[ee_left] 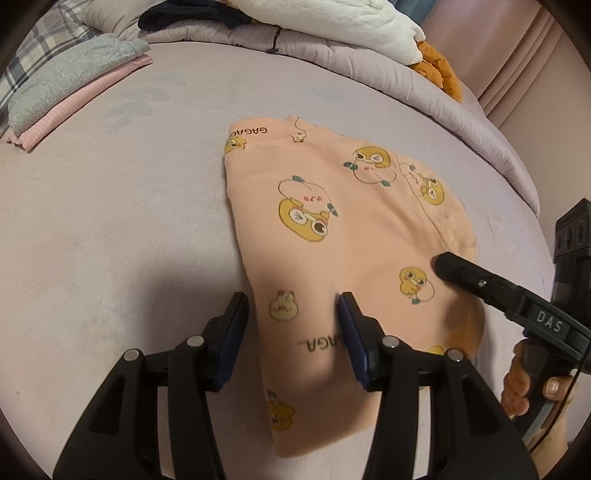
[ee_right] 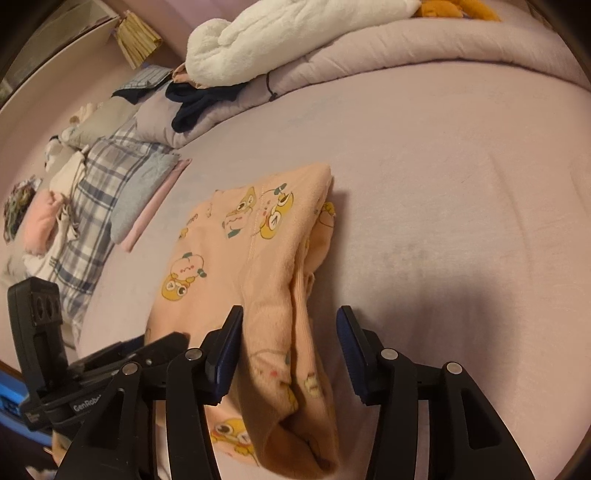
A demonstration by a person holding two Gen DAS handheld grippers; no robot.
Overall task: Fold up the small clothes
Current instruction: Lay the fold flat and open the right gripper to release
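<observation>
A peach child's top with yellow duck prints (ee_left: 332,229) lies folded lengthwise on the lilac bed sheet (ee_left: 110,240). My left gripper (ee_left: 293,314) is open over the garment's near left edge, its fingers straddling the cloth. My right gripper (ee_right: 290,332) is open over the garment's right folded edge (ee_right: 288,280), where layered sleeve cloth is bunched. The right gripper also shows in the left wrist view (ee_left: 454,269), reaching in from the right above the cloth. The left gripper shows in the right wrist view (ee_right: 155,347) at lower left.
A folded stack of grey and pink clothes (ee_left: 70,96) lies at the far left. A rolled lilac duvet (ee_left: 332,48) with a white blanket (ee_left: 332,18), dark garment (ee_left: 192,18) and orange cloth (ee_left: 439,66) lines the far edge. Plaid bedding (ee_right: 96,192) lies left.
</observation>
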